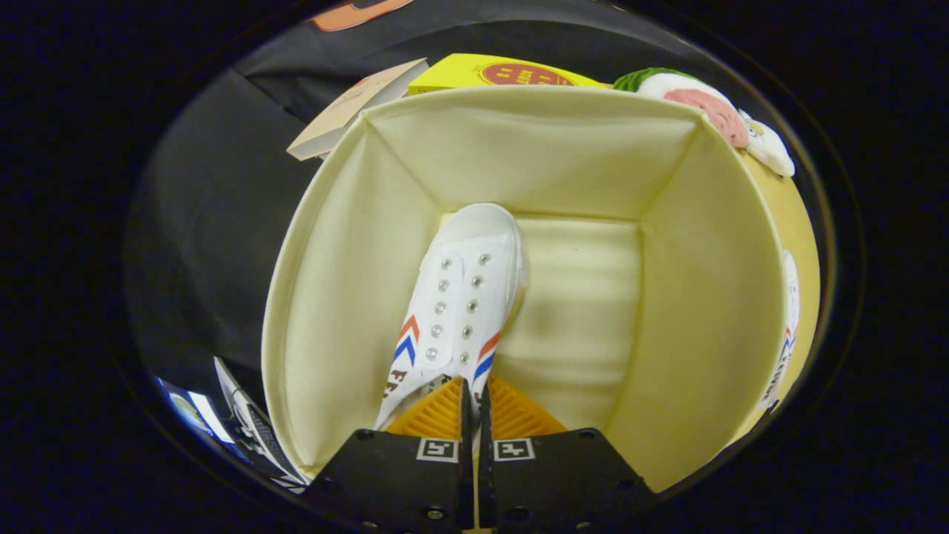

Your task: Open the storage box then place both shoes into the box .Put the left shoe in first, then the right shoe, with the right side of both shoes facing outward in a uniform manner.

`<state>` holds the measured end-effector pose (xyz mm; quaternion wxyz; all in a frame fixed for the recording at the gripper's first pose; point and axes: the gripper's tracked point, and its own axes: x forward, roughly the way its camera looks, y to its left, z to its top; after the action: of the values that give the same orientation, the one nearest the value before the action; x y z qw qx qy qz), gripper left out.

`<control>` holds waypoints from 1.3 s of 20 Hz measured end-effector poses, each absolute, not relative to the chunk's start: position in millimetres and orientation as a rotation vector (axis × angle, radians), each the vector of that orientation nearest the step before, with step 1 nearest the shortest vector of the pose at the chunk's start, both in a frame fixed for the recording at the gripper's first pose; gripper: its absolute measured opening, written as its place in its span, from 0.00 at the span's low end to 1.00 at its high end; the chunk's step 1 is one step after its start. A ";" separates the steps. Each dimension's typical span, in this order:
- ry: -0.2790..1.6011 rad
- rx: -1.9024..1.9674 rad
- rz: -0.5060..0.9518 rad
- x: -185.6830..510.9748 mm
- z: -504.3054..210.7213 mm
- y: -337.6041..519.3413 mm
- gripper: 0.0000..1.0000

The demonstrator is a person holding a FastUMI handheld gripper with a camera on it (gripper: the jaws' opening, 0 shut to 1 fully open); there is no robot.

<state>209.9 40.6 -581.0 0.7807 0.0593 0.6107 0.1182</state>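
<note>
Storage box (pixel 371 297), a cream fabric bin with upright soft walls, stands open, and a white canvas lace-up shoe (pixel 460 297) with red and blue chevron stripes lies inside along its left wall, toe toward the far wall. The jaws of the gripper (pixel 474 404) are nearly closed at the shoe's heel opening, seemingly pinching the heel rim, though the contact itself is hidden. Judging by this, the first shoe is being set down; next calls for letting go, backing out, and fetching the second shoe.
</note>
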 end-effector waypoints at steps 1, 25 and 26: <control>1.321 0.131 0.269 208.7 -572.4 39.2 0.09; 1.206 -0.024 0.168 196.0 -493.2 -276.1 0.95; 1.208 -0.030 0.148 198.3 -499.7 -293.0 0.95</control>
<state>198.3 -293.0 -499.7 0.8203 -0.0141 0.5675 0.0693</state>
